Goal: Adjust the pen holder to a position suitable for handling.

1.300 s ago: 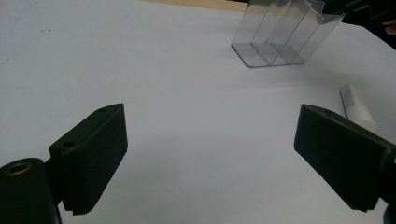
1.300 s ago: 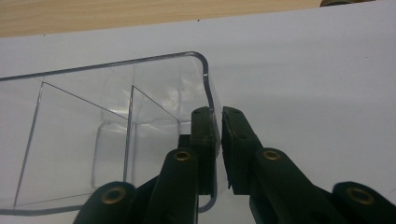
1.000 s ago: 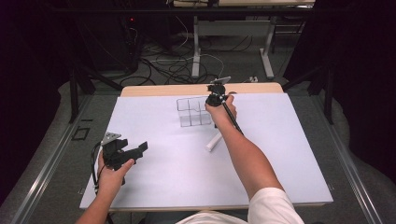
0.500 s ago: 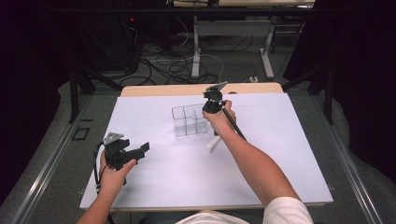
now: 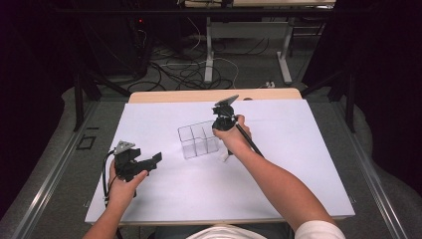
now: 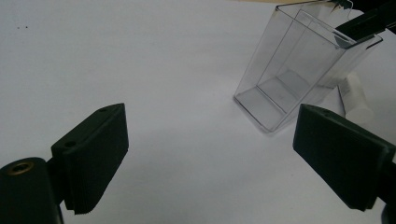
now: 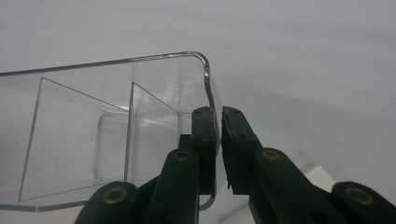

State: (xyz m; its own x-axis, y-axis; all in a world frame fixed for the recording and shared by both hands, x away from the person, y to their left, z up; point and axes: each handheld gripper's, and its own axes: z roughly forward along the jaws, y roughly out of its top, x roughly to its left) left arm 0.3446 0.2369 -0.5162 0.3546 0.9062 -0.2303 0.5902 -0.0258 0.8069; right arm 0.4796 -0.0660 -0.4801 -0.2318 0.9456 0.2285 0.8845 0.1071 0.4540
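Clamped on the right-hand wall of the clear divided box, one black jaw inside and one outside, with only the thin plastic between them: so stands the right gripper in its own view. Closed almost fully, then, and holding the box by its rim near a rounded corner. Seen through the wall, thin partitions that cut the inside into compartments, all without contents as far as can be told. Just below and to the right of the jaws, a small white object, partly hidden, lying on the white sheet. From the high view, the right gripper at the far right corner of the box, the box near the middle of the sheet, slightly toward the far side, and the white object just beside the box, under the right hand. Whether the box rests flat or is lifted a little, not clear from above. Wide apart and holding nothing: the two ribbed jaws of the left gripper in its own view, low over the bare sheet. Beyond them, to the upper right, the box, looking tilted there, well apart from these jaws. From above, the left gripper near the left edge of the sheet, in the left hand, well apart from the box.
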